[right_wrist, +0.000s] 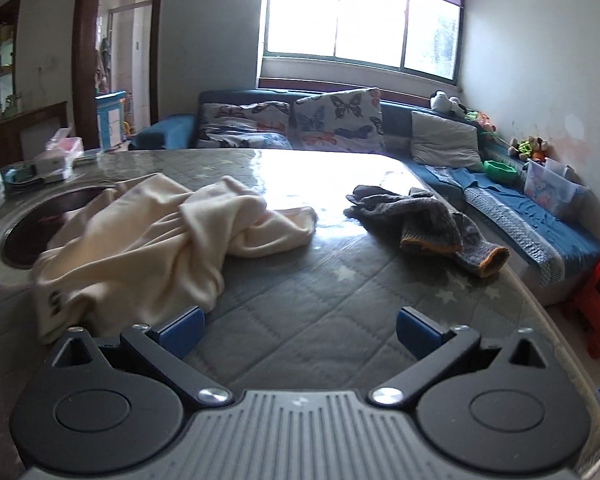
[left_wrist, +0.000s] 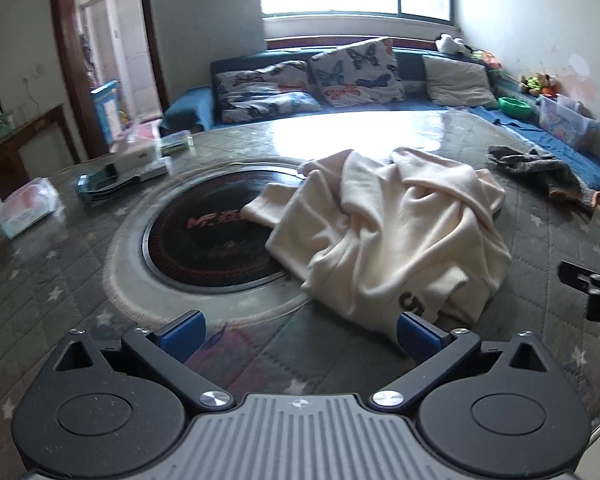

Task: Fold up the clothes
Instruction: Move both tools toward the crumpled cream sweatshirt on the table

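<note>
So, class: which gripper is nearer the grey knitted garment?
Right. The right gripper faces the grey knitted garment ahead to its right; the left gripper sits beyond the cream garment from it.

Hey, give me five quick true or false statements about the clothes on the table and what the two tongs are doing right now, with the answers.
1. Both tongs, left tongs and right tongs, are open and hold nothing. True.
2. The cream garment lies neatly folded. False: it is a crumpled heap.
3. The cream garment partly covers the round black inset in the table. True.
4. The grey knit garment lies on top of the cream one. False: it lies apart, bare table between them.
5. The grey garment is on the sofa. False: it is on the table.
</note>
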`<state>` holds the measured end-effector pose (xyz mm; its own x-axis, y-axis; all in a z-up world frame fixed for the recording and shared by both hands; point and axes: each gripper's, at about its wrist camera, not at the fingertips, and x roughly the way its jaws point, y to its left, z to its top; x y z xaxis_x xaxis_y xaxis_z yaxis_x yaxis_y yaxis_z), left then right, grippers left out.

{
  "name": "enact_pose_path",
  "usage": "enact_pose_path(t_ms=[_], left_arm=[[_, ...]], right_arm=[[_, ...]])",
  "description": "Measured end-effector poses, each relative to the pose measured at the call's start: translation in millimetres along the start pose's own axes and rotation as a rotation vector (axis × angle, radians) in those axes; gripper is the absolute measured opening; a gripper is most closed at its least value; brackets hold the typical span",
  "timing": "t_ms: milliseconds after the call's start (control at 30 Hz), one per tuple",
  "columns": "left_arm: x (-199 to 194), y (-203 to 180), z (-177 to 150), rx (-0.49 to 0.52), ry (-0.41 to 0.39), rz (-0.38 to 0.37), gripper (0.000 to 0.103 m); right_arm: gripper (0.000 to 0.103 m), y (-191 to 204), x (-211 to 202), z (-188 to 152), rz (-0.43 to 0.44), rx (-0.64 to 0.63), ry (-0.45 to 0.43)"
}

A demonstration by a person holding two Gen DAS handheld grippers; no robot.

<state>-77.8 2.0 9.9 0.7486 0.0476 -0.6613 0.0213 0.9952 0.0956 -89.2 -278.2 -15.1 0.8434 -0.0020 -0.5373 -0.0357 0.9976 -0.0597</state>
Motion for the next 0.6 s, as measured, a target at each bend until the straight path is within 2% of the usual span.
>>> enact_pose_path(t_ms=[200, 400, 433, 533, 600], left_arm=[[-19.1, 0.7, -21.3, 0.005, -0.042, -0.023, 0.103], [-27.1, -11.0, -45.5, 0.058, -0.068, 0.019, 0.103], [-26.4, -13.3, -48.2, 0.074, -0.048, 0.019, 0.103], [-29.7, -13.9, -53.6, 0.049, -0.025, -0.058, 0.103], [-34.6, -15.6, -53.5, 0.044, -0.029, -0.082, 0.103]], right_arm=[[0.103, 9.1, -28.7, -13.5, 0.011, -0.033, -0.032], [0.102, 11.9, -49.7, -32.1, 0.026, -0.044, -0.045], [0.101, 11.4, -53.5, -36.6, 0.027, -0.044, -0.044], [0.098, 9.2, -61.4, -46.3, 0.027, -0.038, -0.043], [0.098, 6.5, -66.6, -49.6, 0.032, -0.031, -0.044]])
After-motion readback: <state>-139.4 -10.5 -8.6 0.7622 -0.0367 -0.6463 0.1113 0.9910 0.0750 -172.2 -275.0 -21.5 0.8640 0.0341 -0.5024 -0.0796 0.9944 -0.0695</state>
